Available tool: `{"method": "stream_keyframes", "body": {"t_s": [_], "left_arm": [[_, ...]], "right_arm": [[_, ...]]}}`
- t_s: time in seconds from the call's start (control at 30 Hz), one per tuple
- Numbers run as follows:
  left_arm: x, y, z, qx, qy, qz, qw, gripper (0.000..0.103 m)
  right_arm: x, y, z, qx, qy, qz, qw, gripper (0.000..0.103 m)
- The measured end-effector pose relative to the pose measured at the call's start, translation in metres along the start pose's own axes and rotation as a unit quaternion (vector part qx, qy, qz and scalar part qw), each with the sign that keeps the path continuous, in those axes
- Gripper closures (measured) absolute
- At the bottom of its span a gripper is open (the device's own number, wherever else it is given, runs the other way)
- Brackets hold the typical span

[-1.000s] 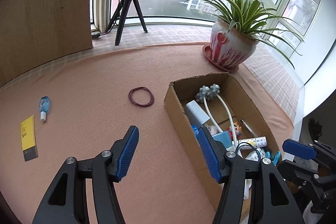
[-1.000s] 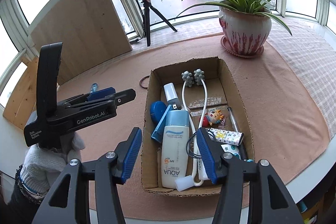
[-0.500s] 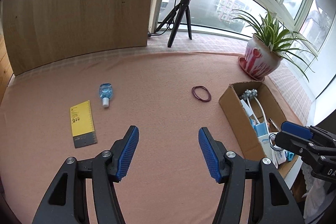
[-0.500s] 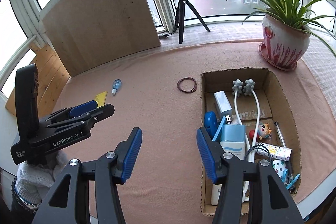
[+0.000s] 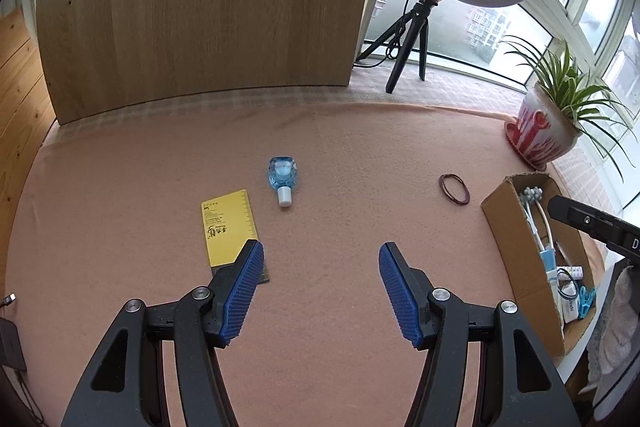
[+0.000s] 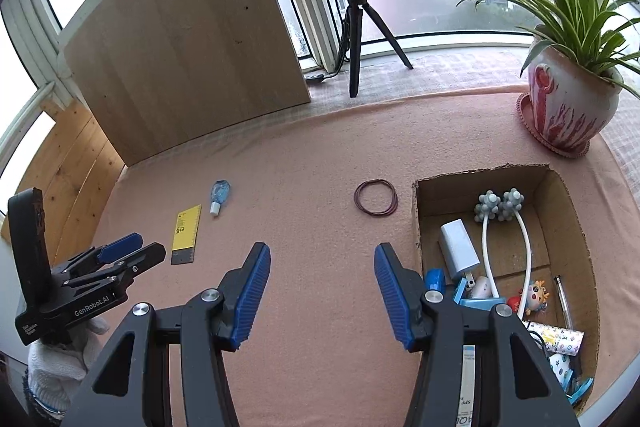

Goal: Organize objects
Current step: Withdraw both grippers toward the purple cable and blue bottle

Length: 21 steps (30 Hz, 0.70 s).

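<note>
A small blue bottle with a white cap lies on the pink cloth, ahead of my open, empty left gripper. A yellow ruler card lies just left of it, its near end by my left fingertip. A loop of dark red rubber bands lies to the right. A cardboard box at the right holds several items. My right gripper is open and empty, hovering left of the box. The bottle, card and bands also show in the right wrist view.
A potted spider plant stands behind the box. A ring light on a tripod and a wooden board stand at the back. My left gripper shows at the left in the right wrist view.
Both grippers have swung left away from the box, staying open. The bottle and yellow card are now in front of the left gripper; the box has slid to the right edge.
</note>
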<state>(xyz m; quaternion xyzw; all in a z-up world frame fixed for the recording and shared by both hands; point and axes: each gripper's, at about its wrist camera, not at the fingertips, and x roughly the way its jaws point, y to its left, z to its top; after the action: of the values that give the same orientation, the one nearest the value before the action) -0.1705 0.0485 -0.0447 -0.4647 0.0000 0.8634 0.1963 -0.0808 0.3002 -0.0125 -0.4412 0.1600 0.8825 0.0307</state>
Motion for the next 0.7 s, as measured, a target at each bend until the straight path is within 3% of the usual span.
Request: {"method": "stream_keyframes", "body": {"t_s": [0.47,0.7], "left_arm": [[0.058,0.014,0.031,-0.025,0.028,0.016,0.9992,0.039],[0.094,0.017,0.043,-0.026,0.044,0.023,0.9985,0.039]], "right_arm": [[0.07,-0.013,0.056,0.01,0.071,0.039,0.997,0.053],[0.107,-0.014,0.063,0.003,0.115,0.023,0.993,0.053]]}}
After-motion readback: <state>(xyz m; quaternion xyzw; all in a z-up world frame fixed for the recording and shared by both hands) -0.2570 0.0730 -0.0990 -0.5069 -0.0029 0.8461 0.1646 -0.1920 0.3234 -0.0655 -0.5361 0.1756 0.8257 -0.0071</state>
